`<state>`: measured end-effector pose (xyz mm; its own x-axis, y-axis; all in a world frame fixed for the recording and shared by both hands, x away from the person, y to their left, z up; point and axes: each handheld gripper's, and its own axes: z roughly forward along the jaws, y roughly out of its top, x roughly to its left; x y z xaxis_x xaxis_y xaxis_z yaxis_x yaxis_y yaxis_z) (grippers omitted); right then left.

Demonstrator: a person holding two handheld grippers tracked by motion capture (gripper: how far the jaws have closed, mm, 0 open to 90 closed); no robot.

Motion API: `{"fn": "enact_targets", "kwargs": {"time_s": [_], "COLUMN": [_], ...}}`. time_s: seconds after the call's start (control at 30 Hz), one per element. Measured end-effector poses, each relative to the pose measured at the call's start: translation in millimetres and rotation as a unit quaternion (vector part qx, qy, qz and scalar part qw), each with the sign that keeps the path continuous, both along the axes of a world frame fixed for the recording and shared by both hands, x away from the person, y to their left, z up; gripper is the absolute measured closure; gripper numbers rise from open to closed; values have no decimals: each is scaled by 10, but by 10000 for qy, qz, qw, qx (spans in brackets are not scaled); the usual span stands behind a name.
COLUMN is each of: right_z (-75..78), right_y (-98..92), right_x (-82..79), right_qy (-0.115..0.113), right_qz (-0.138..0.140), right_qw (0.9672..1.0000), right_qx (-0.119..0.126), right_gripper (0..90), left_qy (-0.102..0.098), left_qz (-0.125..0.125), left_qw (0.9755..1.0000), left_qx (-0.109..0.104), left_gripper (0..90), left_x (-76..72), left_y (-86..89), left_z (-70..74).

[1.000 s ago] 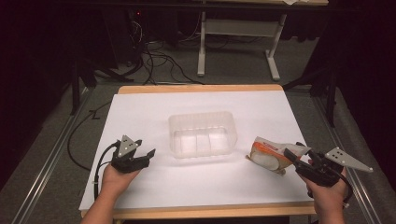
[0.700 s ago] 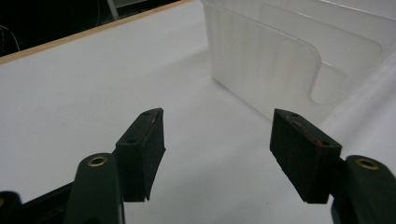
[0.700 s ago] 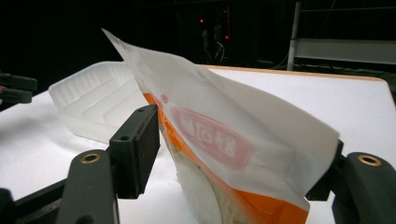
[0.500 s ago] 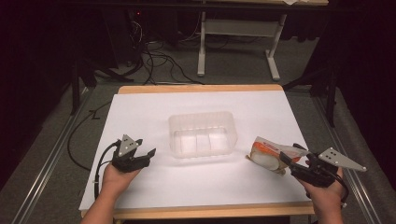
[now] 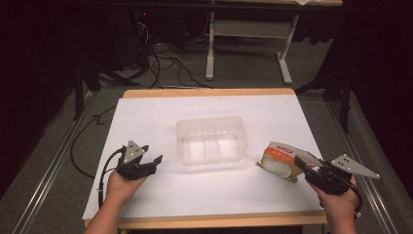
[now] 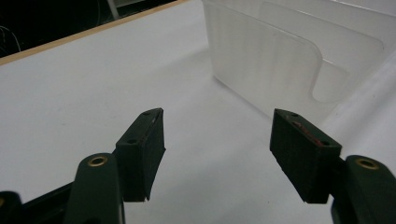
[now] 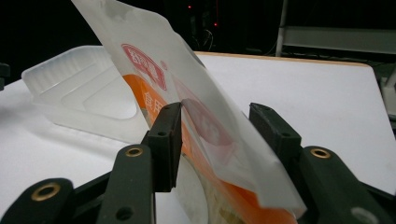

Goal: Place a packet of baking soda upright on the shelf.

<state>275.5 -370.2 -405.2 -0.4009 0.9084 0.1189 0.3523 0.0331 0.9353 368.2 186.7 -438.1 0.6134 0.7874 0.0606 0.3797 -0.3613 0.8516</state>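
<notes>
Table (image 5: pixel 160 122), tub (image 5: pixel 210 140) at centre frame: unchanged from the earlier frame. Pouch (image 5: pixel 282 160) lies lower right of the frame, just right of the tub, long axis running upper left to lower right, its sealed end toward the right gripper (image 5: pixel 304 167). Those jaws have just been closing, pouch edge between them; contact uncertain. Left gripper (image 5: pixel 155 162), lower left, unmoved, jaws apart and empty.

This looks like a lab or a test room, not a home. A table (image 5: pixel 146 117) with a white top and a wooden edge stands on grey carpet. Behind it the room is dark, with loose cables (image 5: pixel 160 66) on the floor and a metal desk frame (image 5: pixel 246 46).
</notes>
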Motion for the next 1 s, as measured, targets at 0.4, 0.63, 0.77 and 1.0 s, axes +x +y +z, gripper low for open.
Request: {"fn": "enact_targets", "kwargs": {"time_s": [0.4, 0.63, 0.77, 1.0], "right_z": [3, 30, 51, 134], "right_y": [109, 118, 131, 234], "right_x": [46, 43, 42, 56], "right_qy": [104, 69, -60, -383], "right_qz": [356, 151, -156, -656], "right_qw": [9992, 9997, 9998, 9968], "right_qx": [-156, -184, -61, -237], "right_gripper": [789, 900, 900, 900], "left_qy": [8, -5, 25, -23], "left_qz": [8, -16, -9, 18], "left_qw": [10000, 10000, 10000, 9999], "left_qx": [-9, -14, -36, -100], "left_gripper": [360, 360, 360, 360], "left_x": [13, -2, 17, -2], "left_y": [3, 4, 2, 14], "left_z": [-4, 6, -9, 12]}}
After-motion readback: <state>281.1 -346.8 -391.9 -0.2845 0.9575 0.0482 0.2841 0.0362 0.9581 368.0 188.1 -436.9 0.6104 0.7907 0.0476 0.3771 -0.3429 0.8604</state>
